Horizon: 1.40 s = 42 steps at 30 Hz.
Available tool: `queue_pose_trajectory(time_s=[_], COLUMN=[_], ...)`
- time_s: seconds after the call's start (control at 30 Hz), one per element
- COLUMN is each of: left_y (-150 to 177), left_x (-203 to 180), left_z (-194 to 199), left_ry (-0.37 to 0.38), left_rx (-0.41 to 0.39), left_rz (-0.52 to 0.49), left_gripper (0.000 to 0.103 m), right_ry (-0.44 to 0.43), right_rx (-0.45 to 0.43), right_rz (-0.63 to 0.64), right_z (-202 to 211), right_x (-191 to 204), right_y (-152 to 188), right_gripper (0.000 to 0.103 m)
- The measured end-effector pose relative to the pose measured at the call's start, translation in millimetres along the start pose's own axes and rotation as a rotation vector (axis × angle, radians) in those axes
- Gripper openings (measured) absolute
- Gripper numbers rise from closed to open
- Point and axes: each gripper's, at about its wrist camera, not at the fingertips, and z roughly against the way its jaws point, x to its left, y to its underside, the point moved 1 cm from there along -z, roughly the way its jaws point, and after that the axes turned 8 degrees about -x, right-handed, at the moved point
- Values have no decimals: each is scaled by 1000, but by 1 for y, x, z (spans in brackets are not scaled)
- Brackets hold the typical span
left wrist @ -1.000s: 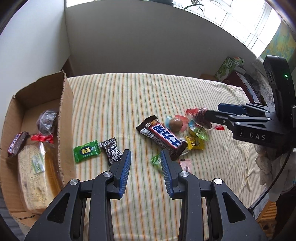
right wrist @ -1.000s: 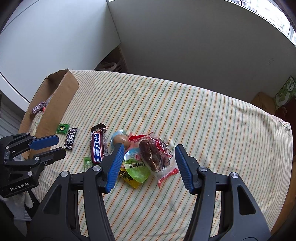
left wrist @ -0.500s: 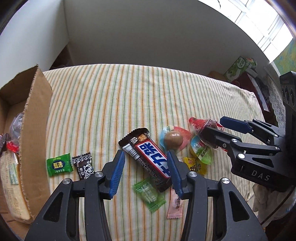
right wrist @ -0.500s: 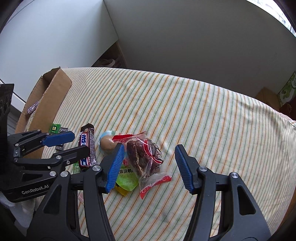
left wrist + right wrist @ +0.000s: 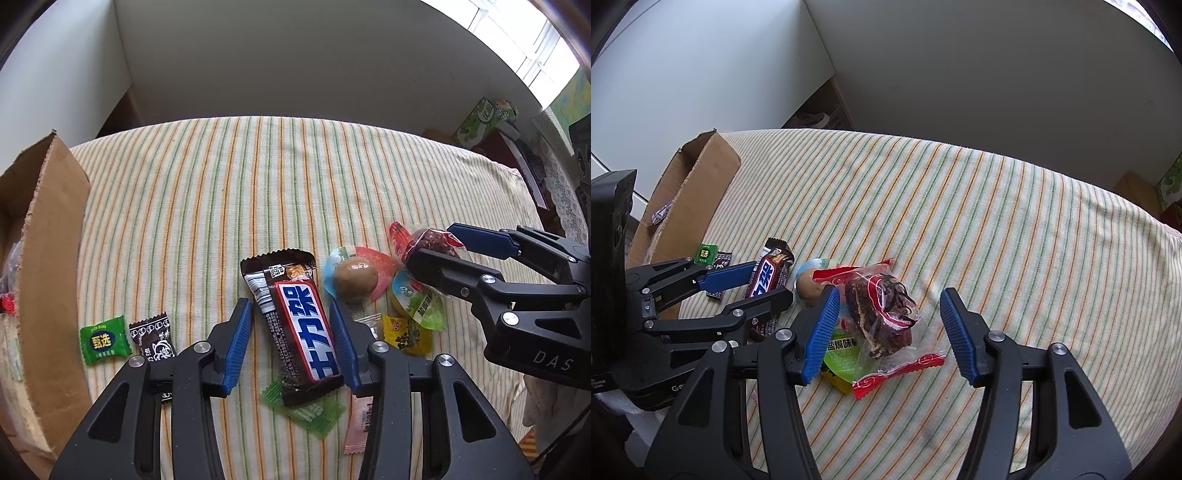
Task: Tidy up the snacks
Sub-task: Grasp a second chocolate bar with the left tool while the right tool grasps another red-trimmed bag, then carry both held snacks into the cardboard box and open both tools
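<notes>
My left gripper (image 5: 291, 325) is open, its fingers on either side of a brown chocolate bar (image 5: 299, 328) with a blue and red label lying on the striped cloth (image 5: 258, 184). My right gripper (image 5: 888, 326) is open, straddling a clear red-trimmed bag of dark dried meat (image 5: 882, 314). The meat bag (image 5: 424, 240) also shows in the left wrist view between the right gripper's fingers (image 5: 480, 240). The cardboard box (image 5: 48, 258) stands at the left, with snacks inside.
Around the bar lie a packaged egg (image 5: 356, 277), a green jelly cup (image 5: 421, 302), a yellow packet (image 5: 406, 334), a green candy (image 5: 105, 341), a black candy (image 5: 153, 338), a clear green wrapper (image 5: 310, 411) and a pink sachet (image 5: 362, 424). Boxes (image 5: 480, 122) sit beyond the far right.
My left gripper has moved right and forward from the small candies and now straddles the chocolate bar. My right gripper has moved in closer around the meat bag.
</notes>
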Motion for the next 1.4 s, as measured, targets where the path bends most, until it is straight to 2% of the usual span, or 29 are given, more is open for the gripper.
queue_pose_trajectory(time_s=[0.1,0.17,0.43,0.9,1.13,1.4], left_y=[2,4,7,10,12,23], left_x=[0,0,0,12,22,69], left_z=[2,3,6,38,68,105], left_ry=[-1,-2,0,14,15,-34], left_rx=[-2,-7,-20,-61,-101,-146], left_rz=[-24,-43,-65,-57,-52,-11], left_gripper=[30,28,27,27,27,27], right_ry=[-15,-9,-6,17,-3,-43], right_rx=[16,20,23,-34,-75,-103], right_rz=[-7,0,-13,-8,28,110], right_z=[-3,-5,-3,30,53,65], right_x=[1,2,2,13,48,109], right_y=[2,3,7,5,-1,-5], right_gripper=[59,57,38,35,35,35])
